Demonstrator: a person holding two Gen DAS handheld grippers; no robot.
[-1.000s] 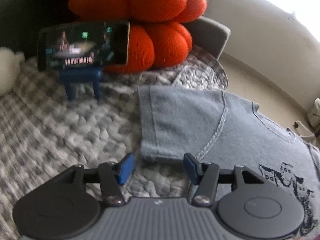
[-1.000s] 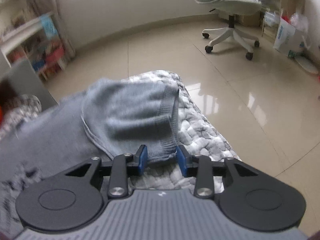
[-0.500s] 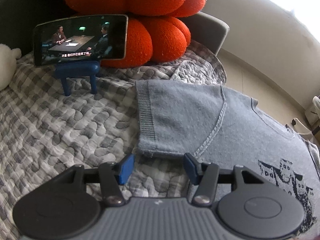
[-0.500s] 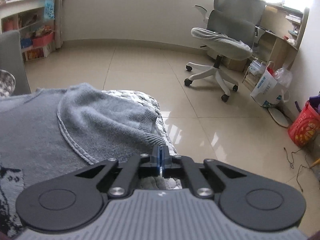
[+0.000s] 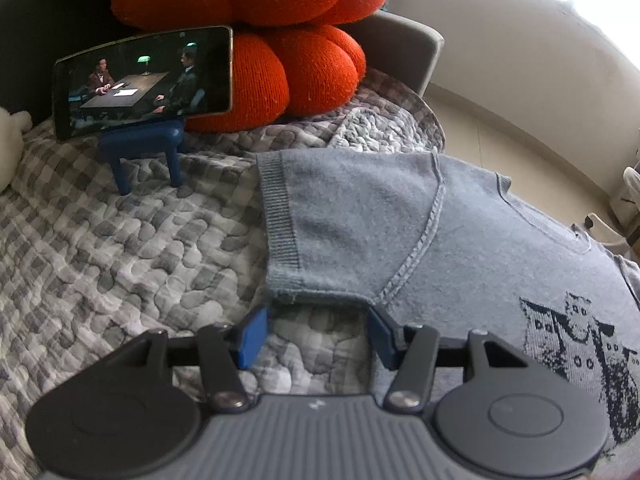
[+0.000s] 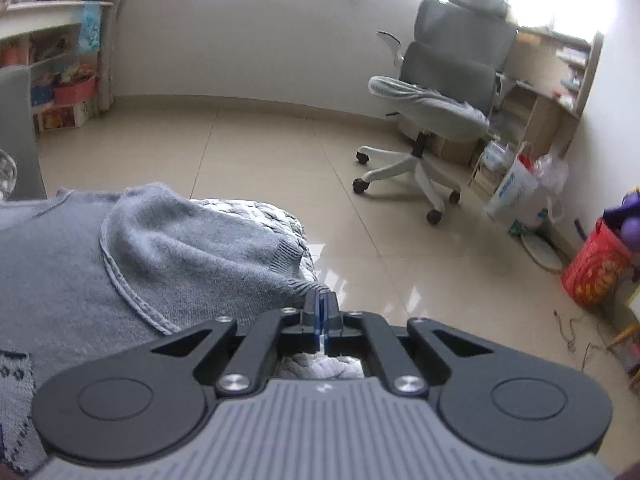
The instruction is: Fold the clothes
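sweater (image 5: pixel 460 240): soft, limp knit; best pinched at sleeve cuffs. right tool (image 6: pixel 321 312) pinches cuff (image 6: pixel 304 280) at 12 o'clock; left tool (image 5: pixel 316 332) spread below sleeve (image 5: pixel 344 220).

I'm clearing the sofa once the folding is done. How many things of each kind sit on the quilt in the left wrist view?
Grey sweater: 1
Orange knot cushion: 1
Phone on its blue stand: 1
White plush toy at the left edge, only partly seen: 1
Total: 4
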